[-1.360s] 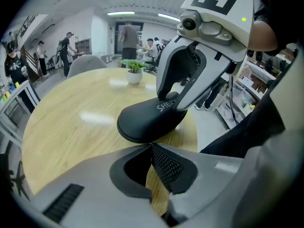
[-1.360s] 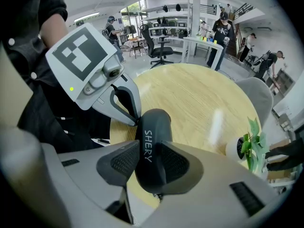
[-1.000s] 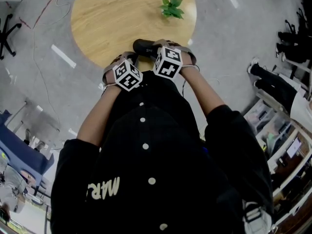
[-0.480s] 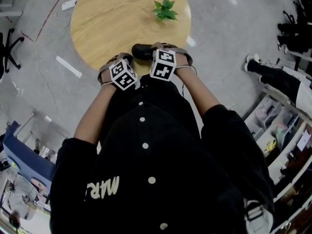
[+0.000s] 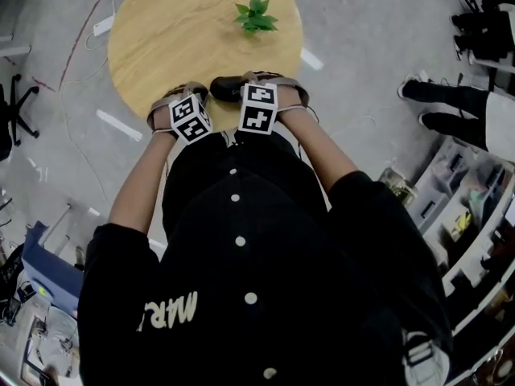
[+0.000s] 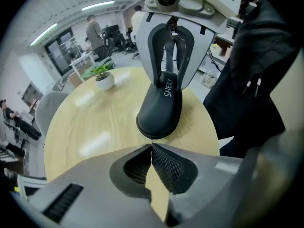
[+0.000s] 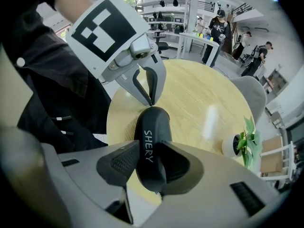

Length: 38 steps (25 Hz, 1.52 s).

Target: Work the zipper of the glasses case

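A black glasses case (image 5: 228, 87) marked SHERY lies near the front edge of a round wooden table (image 5: 169, 39). My right gripper (image 7: 152, 163) is shut on the case (image 7: 151, 144), one pad on each long side. In the left gripper view the case (image 6: 161, 108) runs away from me, with the right gripper (image 6: 167, 56) clamped round its far end. My left gripper (image 6: 152, 147) is shut, its tips right at the case's near end, pinching what looks like the small zipper pull (image 6: 152, 141). In the right gripper view the left gripper (image 7: 151, 99) meets that same end.
A small potted plant (image 5: 255, 14) stands at the table's far side, also in view as the plant (image 7: 243, 137). A grey chair (image 7: 249, 96) sits behind the table. The table edge is close to the person's body. People and desks fill the background.
My left gripper has rolled about its own axis and shifted a little sideways at the case's end. The right gripper has stayed on the case.
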Motion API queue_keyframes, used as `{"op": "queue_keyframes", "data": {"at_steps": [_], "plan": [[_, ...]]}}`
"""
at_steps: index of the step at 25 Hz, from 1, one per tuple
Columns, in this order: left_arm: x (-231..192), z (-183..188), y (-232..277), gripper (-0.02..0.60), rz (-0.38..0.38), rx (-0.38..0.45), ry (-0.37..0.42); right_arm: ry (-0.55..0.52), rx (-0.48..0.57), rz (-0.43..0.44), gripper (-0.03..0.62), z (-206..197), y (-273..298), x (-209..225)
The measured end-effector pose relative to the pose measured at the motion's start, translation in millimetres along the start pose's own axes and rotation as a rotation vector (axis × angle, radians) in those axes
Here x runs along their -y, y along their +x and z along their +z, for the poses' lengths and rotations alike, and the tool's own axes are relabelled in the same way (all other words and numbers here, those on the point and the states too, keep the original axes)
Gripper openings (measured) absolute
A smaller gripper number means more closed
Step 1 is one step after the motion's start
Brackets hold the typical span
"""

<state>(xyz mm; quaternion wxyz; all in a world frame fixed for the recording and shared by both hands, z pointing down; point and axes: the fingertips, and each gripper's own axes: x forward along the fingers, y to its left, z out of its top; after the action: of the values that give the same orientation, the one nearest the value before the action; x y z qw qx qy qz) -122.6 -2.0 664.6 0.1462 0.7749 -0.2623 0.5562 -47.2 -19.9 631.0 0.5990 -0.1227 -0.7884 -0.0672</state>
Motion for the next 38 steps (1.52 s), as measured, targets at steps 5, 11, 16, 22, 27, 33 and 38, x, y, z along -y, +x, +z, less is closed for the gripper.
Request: {"op": "queue_keyframes", "data": {"at_steps": [5, 11, 16, 22, 27, 33, 38], "plan": [[-11, 3, 0, 0.005, -0.021, -0.011, 0.176, -0.006, 0.001, -0.017, 0.147, 0, 0, 1], [-18, 12, 3, 0.005, -0.079, -0.017, 0.345, 0.002, 0.012, -0.031, 0.147, -1, 0, 1], [-24, 19, 7, 0.005, -0.101, -0.023, 0.445, 0.004, 0.032, -0.035, 0.147, -1, -1, 2], [-29, 30, 11, 0.005, -0.116, -0.025, 0.521, 0.019, 0.030, -0.048, 0.149, 0, 0, 1], [-28, 37, 10, 0.006, -0.135, -0.026, 0.573, 0.018, 0.038, -0.057, 0.149, -2, -2, 1], [-28, 40, 11, 0.008, -0.153, -0.040, 0.631, 0.017, 0.043, -0.060, 0.149, -2, -2, 1], [-28, 42, 13, 0.009, -0.166, -0.048, 0.696, 0.015, 0.045, -0.065, 0.149, -2, 0, 1]]}}
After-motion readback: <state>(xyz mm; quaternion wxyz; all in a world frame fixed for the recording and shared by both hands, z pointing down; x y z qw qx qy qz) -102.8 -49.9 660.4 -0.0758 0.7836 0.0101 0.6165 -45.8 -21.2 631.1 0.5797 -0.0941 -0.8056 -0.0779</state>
